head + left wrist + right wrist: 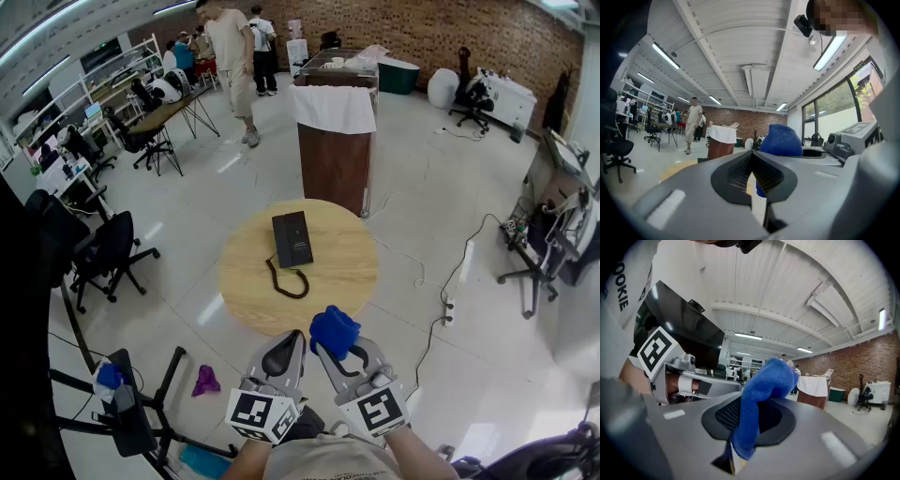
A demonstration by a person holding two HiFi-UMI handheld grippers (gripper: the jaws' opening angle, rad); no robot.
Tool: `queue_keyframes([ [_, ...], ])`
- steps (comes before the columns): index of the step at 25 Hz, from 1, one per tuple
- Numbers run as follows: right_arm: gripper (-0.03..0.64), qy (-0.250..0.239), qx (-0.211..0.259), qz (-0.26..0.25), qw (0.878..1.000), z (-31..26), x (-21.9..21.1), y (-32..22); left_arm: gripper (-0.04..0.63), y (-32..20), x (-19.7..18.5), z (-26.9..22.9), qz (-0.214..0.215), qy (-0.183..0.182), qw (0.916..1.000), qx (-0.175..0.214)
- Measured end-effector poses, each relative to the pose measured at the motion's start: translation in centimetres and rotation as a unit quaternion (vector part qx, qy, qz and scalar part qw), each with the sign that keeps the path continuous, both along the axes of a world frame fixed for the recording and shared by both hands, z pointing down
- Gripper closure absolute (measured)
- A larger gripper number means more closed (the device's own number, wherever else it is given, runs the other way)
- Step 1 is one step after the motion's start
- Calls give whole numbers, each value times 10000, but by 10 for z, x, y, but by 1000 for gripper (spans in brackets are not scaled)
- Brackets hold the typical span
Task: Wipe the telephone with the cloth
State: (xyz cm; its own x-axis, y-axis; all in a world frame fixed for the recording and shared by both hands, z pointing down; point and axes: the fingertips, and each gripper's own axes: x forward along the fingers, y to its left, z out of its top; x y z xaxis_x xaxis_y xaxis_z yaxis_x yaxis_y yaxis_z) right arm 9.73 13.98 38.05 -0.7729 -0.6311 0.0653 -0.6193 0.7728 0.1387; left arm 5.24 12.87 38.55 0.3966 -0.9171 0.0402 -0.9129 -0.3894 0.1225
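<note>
Left claw [284, 354] was shut with nothing between its jaws. It sat level beside the other one, probably parked as the spare. Just to its right, the right claw [342, 352] was clamped on the blue cloth [334, 330], with a wad bunched past the jaw tips. My guess is it was gripped that way so the soft lump meets the phone first.

Both were held close to the body, short of the round surface [352, 281]. Ahead of both claws and well apart from them, the telephone [292, 238] lay flat, slightly left of the cloth's line. Its coiled cord [287, 281] was looped on the side nearer the claws.

By my read, wiping had not started; it needed a reach forward and down first. The cord was the one thing in the path, and the cloth could snag it.

Around the claws:
- office chair [111, 251], far left of the left claw
- purple rag [205, 380] on the floor, left of the left claw
- wood cabinet [335, 159] with a white drape, beyond the phone
- power strip [448, 309] on the floor, off to the right of the right claw

None of those blocked the reach.
</note>
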Motion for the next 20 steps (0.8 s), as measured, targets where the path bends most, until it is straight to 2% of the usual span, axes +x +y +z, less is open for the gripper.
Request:
queue_keyframes([
  [8, 552, -61, 22, -24, 10000, 2, 0, -27, 595, -25, 3, -12, -54, 1, 10000, 18],
  [20, 552, 131, -54, 13, 9999, 15, -36, -102, 595, -106, -32, 6, 13, 66, 10000, -18],
])
